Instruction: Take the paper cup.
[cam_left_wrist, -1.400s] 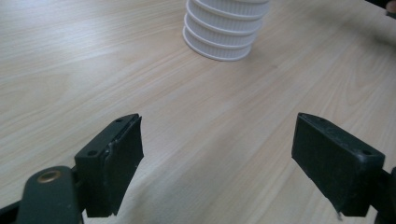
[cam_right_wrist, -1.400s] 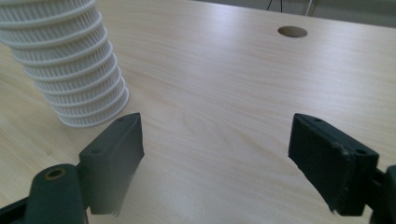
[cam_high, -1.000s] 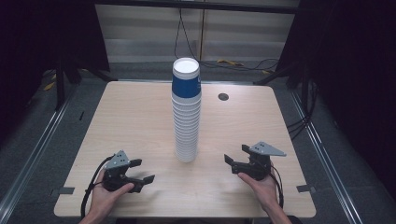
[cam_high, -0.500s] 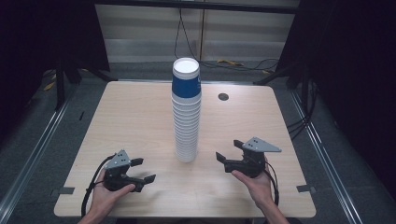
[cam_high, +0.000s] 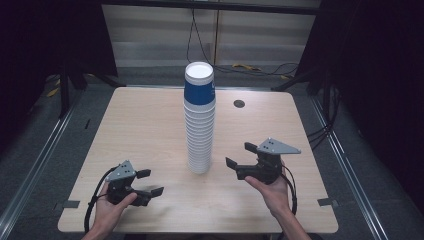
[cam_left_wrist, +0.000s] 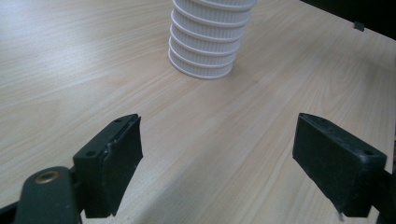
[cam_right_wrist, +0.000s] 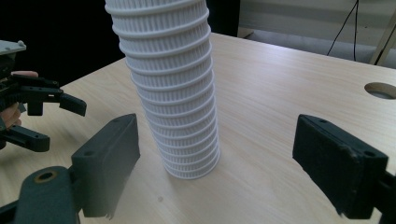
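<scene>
While the left gripper (cam_high: 150, 182) rests wide and empty at 7 o'clock | right gripper (cam_high: 239, 154), jaws just opened wide, has lifted toward the cup stack (cam_high: 200, 120) at table (cam_high: 140, 125) centre | judged: approach to grasp.

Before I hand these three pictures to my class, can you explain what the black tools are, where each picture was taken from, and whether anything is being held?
No robot here: a person holds a hand tool with two black jaws in each hand, the left gripper and the right gripper. One picture looks down from above the person's side of the wooden table. The other two come from small cameras riding on each gripper, looking out between its own jaws. On the table stands one tall stack of ribbed white cups, the top cup banded in blue. Nothing is held: the left jaws stand open and the right jaws have just been opening; both are empty and apart from the stack.
</scene>
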